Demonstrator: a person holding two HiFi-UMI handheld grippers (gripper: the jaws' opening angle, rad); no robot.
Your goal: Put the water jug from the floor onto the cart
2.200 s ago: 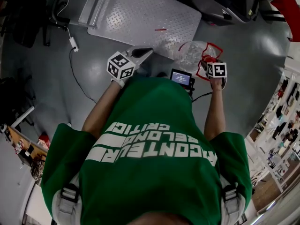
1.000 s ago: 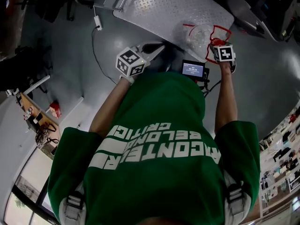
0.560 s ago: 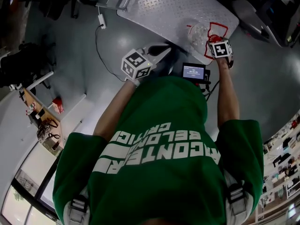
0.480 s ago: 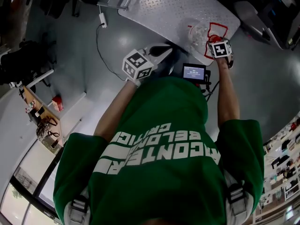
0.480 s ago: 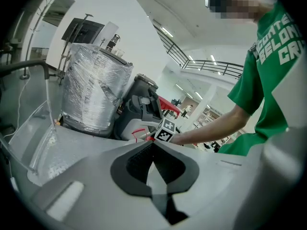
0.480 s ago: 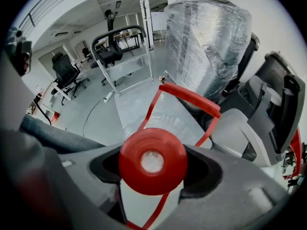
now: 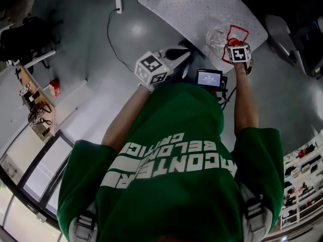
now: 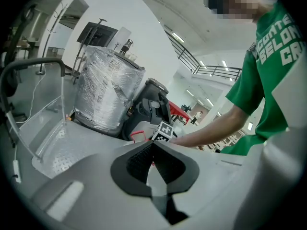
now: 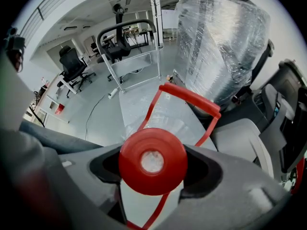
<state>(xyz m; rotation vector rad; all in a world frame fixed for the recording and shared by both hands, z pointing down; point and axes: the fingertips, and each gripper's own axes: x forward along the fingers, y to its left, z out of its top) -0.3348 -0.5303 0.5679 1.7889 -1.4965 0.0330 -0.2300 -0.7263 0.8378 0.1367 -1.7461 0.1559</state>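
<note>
Holding the water jug [image 9: 165,116] in the right gripper [image 7: 229,43], jaws clamped on the neck just under the red cap [image 9: 152,161], cap facing straight back at the cam. Hanging clear-bodied ahead of those jaws, w/ the red handle [image 9: 192,98] arching over the far side. Looking past it onto the cart [image 7: 202,6]: diamond-plate deck right below and ahead of the right gripper, jug over the near edge; can't tell if touching the deck or just above it. Beyond that, big plastic-wrapped bundle [image 9: 218,42] front-right of the right jaws, office chair [image 9: 72,61] far off front-left. Carrying nothing in the left gripper [image 8: 152,148], pads pressed together at the tips, zero btwn them. Pointing it across the cart's near end, w/ the right gripper's marker cube [image 8: 163,131] just past the tips and the cart's push bar [image 8: 29,66] well off to its left. Small lit screen [image 7: 209,78] btwn the two grippers, nearer the right one
</note>
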